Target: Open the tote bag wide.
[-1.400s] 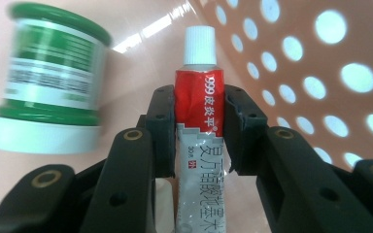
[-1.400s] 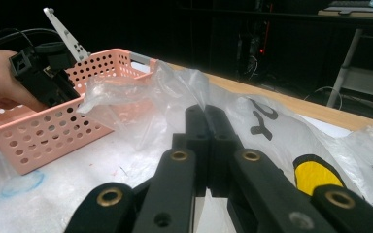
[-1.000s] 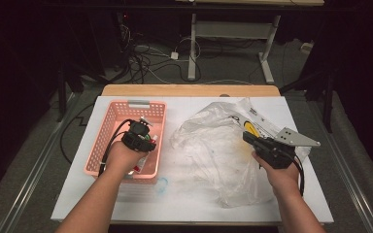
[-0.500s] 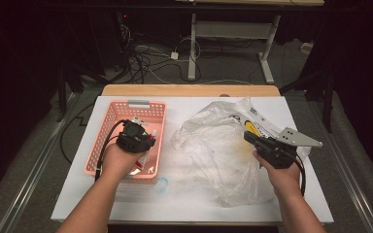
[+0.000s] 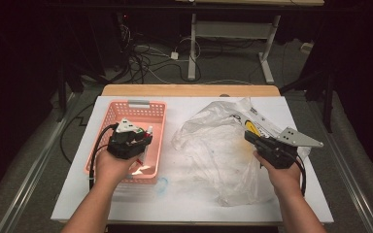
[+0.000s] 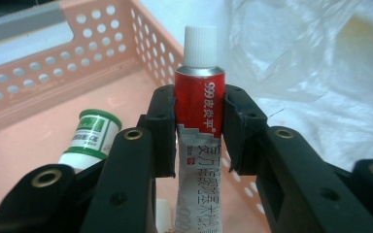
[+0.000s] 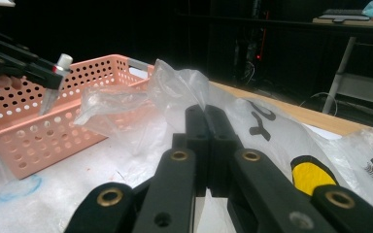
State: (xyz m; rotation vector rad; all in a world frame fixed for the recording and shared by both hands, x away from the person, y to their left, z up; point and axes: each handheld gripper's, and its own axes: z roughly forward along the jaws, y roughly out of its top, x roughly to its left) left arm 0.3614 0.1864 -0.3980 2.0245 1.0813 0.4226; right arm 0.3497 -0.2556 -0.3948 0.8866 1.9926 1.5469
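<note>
Tube (image 6: 197, 97), red with a white cap, stands pinched between the left gripper's (image 6: 198, 128) pads, above the pink basket (image 6: 141, 43). Below the jaws, a green-capped bottle (image 6: 91, 138) lies on the basket floor. The left hand (image 5: 111, 167) holds its gripper over the basket. The right gripper (image 7: 206, 141), jaws pressed together, rests at the plastic bag (image 7: 272, 131).

Your left gripper's pads (image 6: 161, 127) cover both flanks of the red tube (image 6: 197, 104), its lower end cut off by the frame. The green-capped bottle (image 6: 90, 138) lies half hidden behind the jaw, label too blurred to read.
</note>
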